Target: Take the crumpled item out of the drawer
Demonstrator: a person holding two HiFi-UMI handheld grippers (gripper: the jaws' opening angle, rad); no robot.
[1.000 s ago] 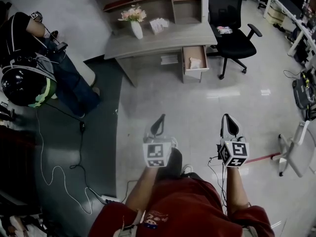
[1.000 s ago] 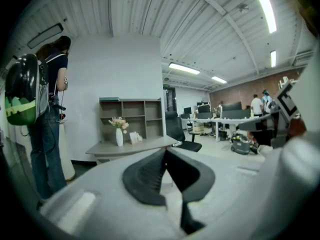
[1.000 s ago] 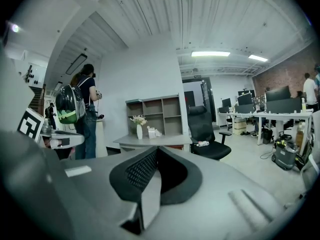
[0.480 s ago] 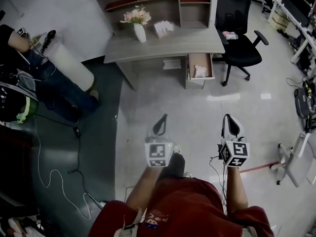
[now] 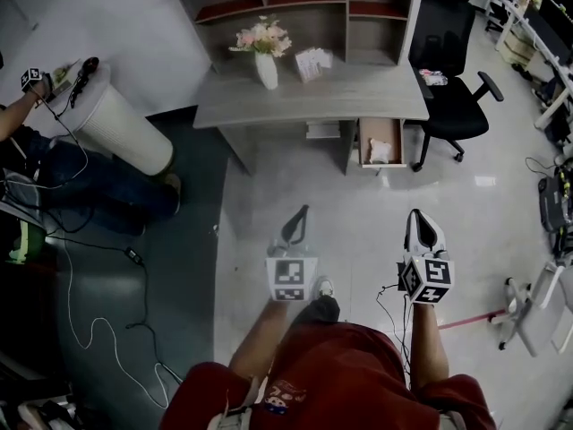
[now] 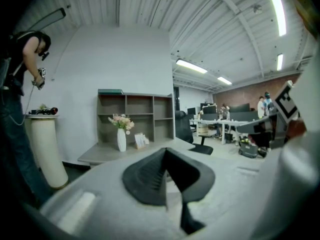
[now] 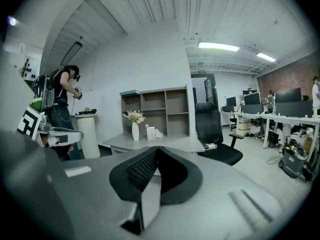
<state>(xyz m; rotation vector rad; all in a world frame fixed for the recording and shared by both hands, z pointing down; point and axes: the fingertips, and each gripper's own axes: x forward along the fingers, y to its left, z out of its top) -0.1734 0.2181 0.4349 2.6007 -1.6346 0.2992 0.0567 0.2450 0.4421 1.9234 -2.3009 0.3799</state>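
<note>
There are two claws, one table (image 5: 313, 97), one open drawer (image 5: 380, 140) and one crumpled item (image 5: 380, 151). The crumpled item is white and lies inside the drawer, which is pulled out from the table's right end toward the viewer.

On the table stand one vase (image 5: 266, 68) of pale flowers and, just beside it, one small card stand (image 5: 313, 61). One shelf unit (image 5: 304, 3) rises at the back of the table. One black chair (image 5: 458, 97) stands just right of the drawer, and one white pillar (image 5: 116, 124) stands well to the table's left, with a second person (image 5: 54, 173) beside it and a cable (image 5: 85, 276) trailing over the dark floor strip. A stretch of pale floor (image 5: 358, 204) lies between the claws and the drawer.

The left claw (image 5: 295, 222) and the right claw (image 5: 421, 227) are held out side by side in front of the wearer, well apart from the drawer, both pointing toward the table and tipped slightly down. Each has its marker cube facing up at the head camera. In its own view each claw's two black pads meet edge to edge with nothing between them.
</note>
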